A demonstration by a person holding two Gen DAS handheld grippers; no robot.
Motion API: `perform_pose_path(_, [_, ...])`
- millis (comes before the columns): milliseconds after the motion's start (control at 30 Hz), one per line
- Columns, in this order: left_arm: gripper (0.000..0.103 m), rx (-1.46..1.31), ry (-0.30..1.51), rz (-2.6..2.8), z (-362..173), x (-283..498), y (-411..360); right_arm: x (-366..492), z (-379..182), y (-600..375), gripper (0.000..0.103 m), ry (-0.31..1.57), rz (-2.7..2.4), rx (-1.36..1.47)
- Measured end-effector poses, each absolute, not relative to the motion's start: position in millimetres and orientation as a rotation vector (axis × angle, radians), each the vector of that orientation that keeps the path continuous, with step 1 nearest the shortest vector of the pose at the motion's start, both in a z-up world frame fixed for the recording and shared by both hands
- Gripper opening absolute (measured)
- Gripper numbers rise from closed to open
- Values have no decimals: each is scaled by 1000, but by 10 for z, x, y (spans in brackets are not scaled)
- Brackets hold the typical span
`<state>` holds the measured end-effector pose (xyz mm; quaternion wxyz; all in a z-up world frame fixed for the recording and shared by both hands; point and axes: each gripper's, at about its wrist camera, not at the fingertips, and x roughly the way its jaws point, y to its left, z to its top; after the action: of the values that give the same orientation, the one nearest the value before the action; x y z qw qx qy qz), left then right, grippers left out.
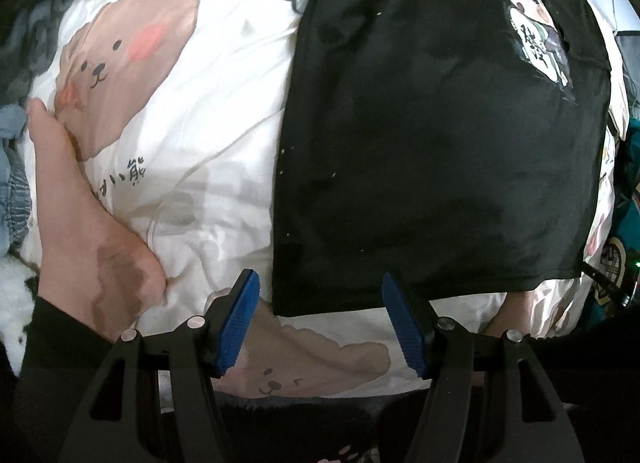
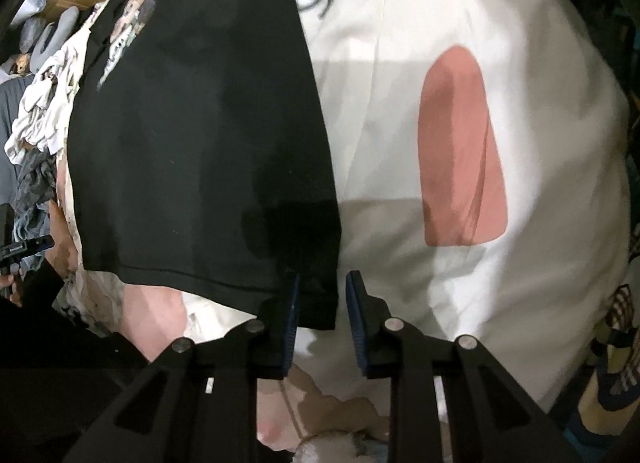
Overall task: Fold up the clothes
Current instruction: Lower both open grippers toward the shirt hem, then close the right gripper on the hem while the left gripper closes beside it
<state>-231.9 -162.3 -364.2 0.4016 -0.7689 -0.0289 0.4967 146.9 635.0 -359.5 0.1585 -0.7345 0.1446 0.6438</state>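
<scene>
The black T-shirt [image 1: 436, 135] lies flat on the bear-print bedding [image 1: 192, 111]; soft, light, limp cloth, best taken at its hem corners, where the left gripper [image 1: 320, 323] gapes empty and the right gripper [image 2: 322, 321] straddles a corner unpinched

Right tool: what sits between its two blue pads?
In the right wrist view, the near corner of the black T-shirt sits between the right tool's pads, with cream bedding beneath.

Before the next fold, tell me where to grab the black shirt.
Take the black shirt at its near hem corners, from the near side. The hem lies flat and free on the bear-print bedding, and the right tongs already straddle one corner.
</scene>
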Motion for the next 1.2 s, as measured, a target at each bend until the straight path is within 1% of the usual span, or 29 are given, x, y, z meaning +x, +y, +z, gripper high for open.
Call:
perform_pose_path(67, [59,-1942,-65,1246,-3703,-2297,-1636,1492,-3652,6373,23,421,1822,-2103])
perform_pose_path(100, [54,-1944,-58,1238,-3748,-2280,-1641,1498,-3676,6384,23,433,1816,-2101])
perform_pose_path(133, [54,-1946,-53,1233,-3784,-2269,-1643,1499,-3697,6391,23,441,1811,-2099])
perform_pose_path(300, [54,-1956,-29,1213,-3956,-2201,-1644,1486,-3756,6397,23,452,1790,-2097])
perform_pose_path(367, [54,-1961,-33,1200,-4025,-2172,-1649,1480,-3755,6392,18,447,1784,-2104])
perform_pose_path(400, [54,-1963,-27,1195,-4061,-2151,-1642,1479,-3751,6394,11,453,1780,-2107])
perform_pose_path(433, [54,-1964,-18,1193,-4088,-2134,-1633,1477,-3741,6394,7,458,1778,-2107])
perform_pose_path(500, [54,-1968,0,1186,-4158,-2096,-1614,1468,-3705,6376,4,443,1781,-2105])
perform_pose_path(867, [54,-1920,98,1147,-4387,-1908,-1470,1517,-3559,6288,3,412,1769,-2085])
perform_pose_path(1067, [54,-1868,74,1125,-4443,-1850,-1460,1508,-3539,6258,3,393,1765,-2085])
perform_pose_path(1100, [52,-1867,70,1128,-4450,-1854,-1469,1508,-3537,6255,3,392,1764,-2084])
perform_pose_path(1133, [43,-1868,72,1134,-4456,-1858,-1479,1507,-3535,6252,3,392,1763,-2083])
perform_pose_path(1167, [37,-1869,75,1140,-4463,-1861,-1490,1508,-3533,6249,3,392,1763,-2083])
perform_pose_path(1200, [24,-1877,61,1140,-4476,-1871,-1509,1511,-3528,6246,3,393,1763,-2081])
